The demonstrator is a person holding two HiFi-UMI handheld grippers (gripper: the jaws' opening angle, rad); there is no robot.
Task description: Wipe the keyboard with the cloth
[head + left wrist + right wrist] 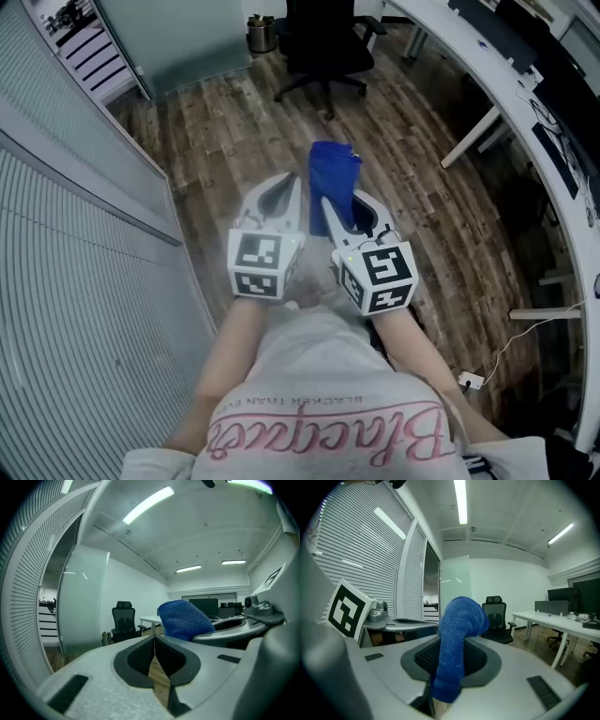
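A blue cloth (pixel 331 180) hangs folded from my right gripper (pixel 342 202), which is shut on it; in the right gripper view the cloth (pixel 454 648) drapes up and over between the jaws. My left gripper (pixel 292 183) is held close beside it on the left. Its jaws meet at the tips (pixel 154 637) with nothing between them, and the cloth (pixel 183 619) shows just to its right. Both grippers are held above a wooden floor (pixel 234 131), in front of the person's body. No keyboard can be made out in any view.
A black office chair (pixel 323 42) stands ahead, and a long white desk (pixel 511 89) runs along the right side. Slatted panels (pixel 66 262) line the left. A small bin (pixel 262 35) sits at the far wall. A power strip (pixel 471 380) lies on the floor at the right.
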